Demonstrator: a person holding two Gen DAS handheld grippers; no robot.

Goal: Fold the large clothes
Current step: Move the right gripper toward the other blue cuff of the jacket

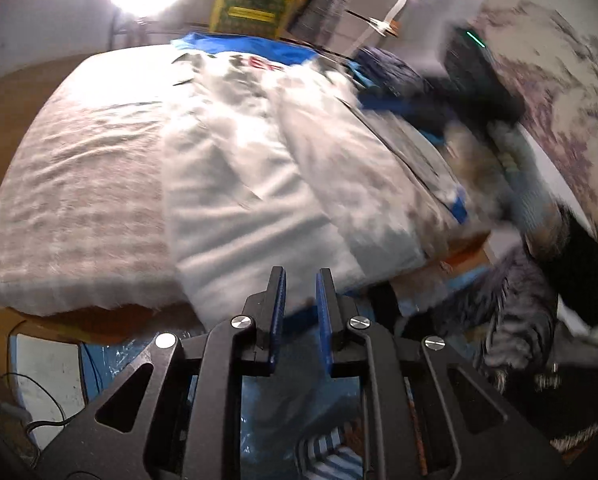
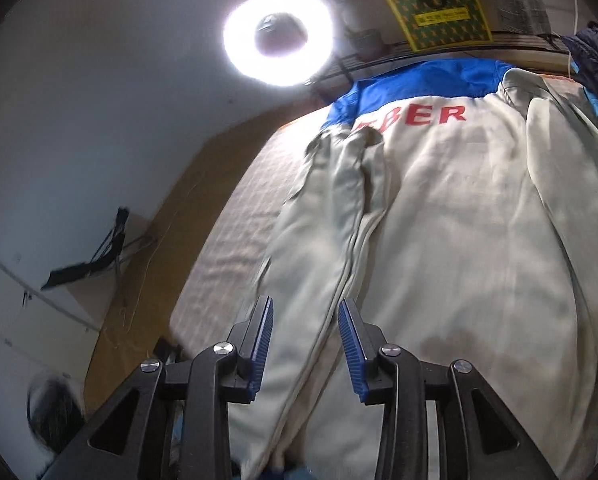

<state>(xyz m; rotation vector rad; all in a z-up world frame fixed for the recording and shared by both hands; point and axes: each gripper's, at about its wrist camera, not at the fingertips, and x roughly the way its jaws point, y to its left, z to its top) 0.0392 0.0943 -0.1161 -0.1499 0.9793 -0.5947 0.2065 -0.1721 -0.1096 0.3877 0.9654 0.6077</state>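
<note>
Plainly, the right gripper (image 2: 305,344) stands with its jaws apart and nothing pinched; the folded-in sleeve (image 2: 339,208) of the jacket (image 2: 459,220) lies beyond and below the gap, free of the pads. The left gripper (image 1: 301,312) has its jaws nearly together but with a clear slit between them, and no cloth in it. That view is smeared, so how close its tips sit to the hem is hard to say. The jacket lies back-up on the padded table (image 1: 79,184), its blue yoke (image 2: 419,80) and red lettering (image 2: 431,116) at the far end, both sleeves already laid over the back. By my reckoning the sleeve fold is finished and both hands are between grasps. Next comes the crosswise fold: each gripper should take a corner of the near hem and carry it toward the collar, evenly, so the sleeves stay tucked.
</note>
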